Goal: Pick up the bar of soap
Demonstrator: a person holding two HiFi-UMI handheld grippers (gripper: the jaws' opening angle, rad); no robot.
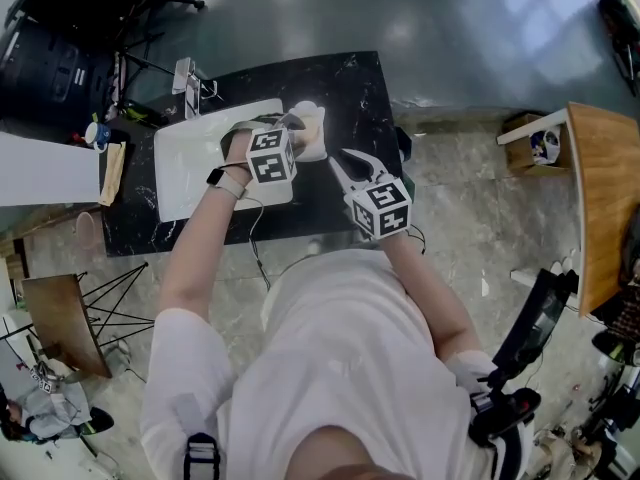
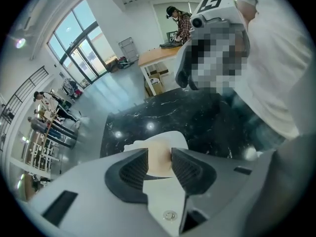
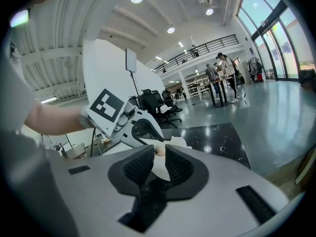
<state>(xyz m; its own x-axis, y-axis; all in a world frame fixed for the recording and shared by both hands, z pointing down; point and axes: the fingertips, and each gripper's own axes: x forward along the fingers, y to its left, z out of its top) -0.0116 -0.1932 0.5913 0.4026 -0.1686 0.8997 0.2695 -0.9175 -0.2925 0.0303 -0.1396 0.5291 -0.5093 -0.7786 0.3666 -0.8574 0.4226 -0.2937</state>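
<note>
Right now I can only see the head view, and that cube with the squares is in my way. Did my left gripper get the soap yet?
Observer: In the left gripper view, the bar of soap sits between the pads of the left gripper, and they touch both its sides.
Operator: Yay! Is my other one holding anything?
Observer: No. The right gripper view shows the right gripper with its jaws together and nothing in them.
Operator: Is anybody watching me?
Observer: The left gripper view shows a person standing behind a wooden table across the room. I can't tell whether they are watching.
</note>
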